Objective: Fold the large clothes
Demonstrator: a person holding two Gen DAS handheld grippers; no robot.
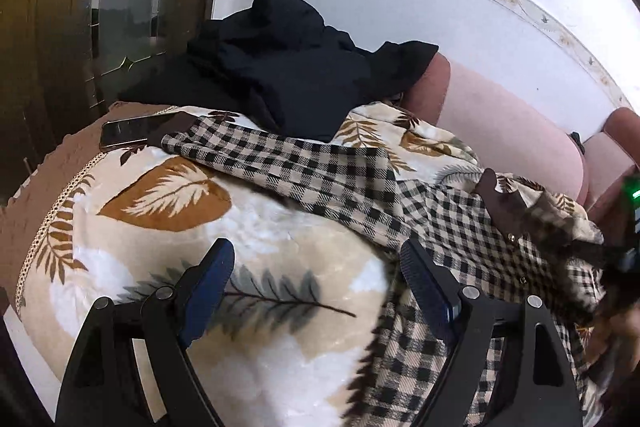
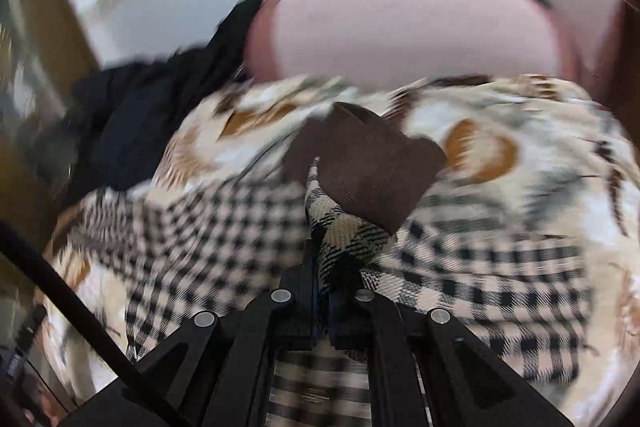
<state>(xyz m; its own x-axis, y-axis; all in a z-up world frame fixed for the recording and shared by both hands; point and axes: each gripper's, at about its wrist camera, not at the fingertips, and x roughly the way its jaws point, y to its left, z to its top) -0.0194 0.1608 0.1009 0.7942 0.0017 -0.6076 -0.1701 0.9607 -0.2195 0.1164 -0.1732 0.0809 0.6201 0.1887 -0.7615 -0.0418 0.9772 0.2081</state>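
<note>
Checked fabric, a shirt (image 1: 344, 183) with a brown collar (image 2: 360, 163), lay spread and rumpled across the leaf-print blanket (image 1: 168, 219) on the bed, one sleeve stretched toward the phone (image 1: 128, 133). No neat fold showed yet, so the job looked barely begun, and a black garment (image 1: 280, 75) heaped behind was untouched. The right gripper (image 2: 325, 267) had its fingers pressed together on a bunch of the shirt just below the collar, cloth rising from between them. The left gripper (image 1: 316, 267) hung with fingers spread wide, empty, above the blanket; the shirt's edge lay just beside its right-hand finger (image 1: 424, 291).
</note>
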